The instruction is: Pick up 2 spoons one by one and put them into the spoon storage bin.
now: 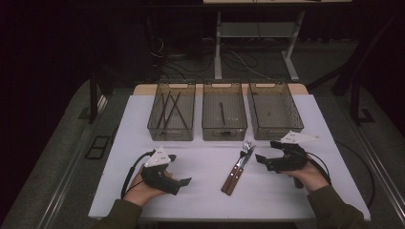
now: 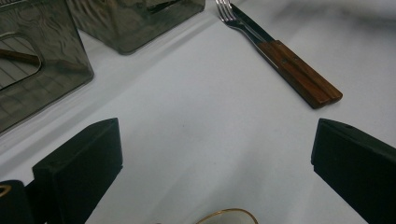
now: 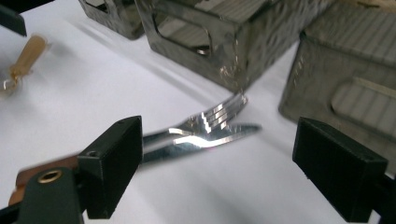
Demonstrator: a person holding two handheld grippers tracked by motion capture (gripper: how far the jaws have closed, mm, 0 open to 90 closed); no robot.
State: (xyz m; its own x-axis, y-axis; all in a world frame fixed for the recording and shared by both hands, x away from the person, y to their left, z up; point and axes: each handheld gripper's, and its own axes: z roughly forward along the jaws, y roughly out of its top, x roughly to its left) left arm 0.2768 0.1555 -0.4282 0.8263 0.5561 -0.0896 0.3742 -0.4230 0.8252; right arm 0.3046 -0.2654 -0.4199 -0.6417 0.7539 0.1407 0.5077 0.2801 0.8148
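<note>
A fork [image 1: 244,147] and a knife [image 1: 237,179] with brown wooden handles lie side by side mid-table, tips toward the bins. My left gripper [image 1: 179,169] rests at the front left, open and holding nothing. Its own view shows the jaws wide apart [image 2: 215,172] over bare white table, with the fork [image 2: 229,13] and knife [image 2: 303,77] ahead to the right. My right gripper [image 1: 267,151] is just right of the cutlery tips, open. In its own view [image 3: 226,168] the fork tines [image 3: 219,114] and knife blade [image 3: 219,135] lie just beyond the gap between the jaws, untouched.
Three translucent grey bins stand in a row at the back of the white table [image 1: 205,191]. The left bin [image 1: 172,112] holds several dark sticks. One dark utensil lies in the middle bin [image 1: 223,112]. The right bin [image 1: 274,109] looks empty. Table edges are near both forearms.
</note>
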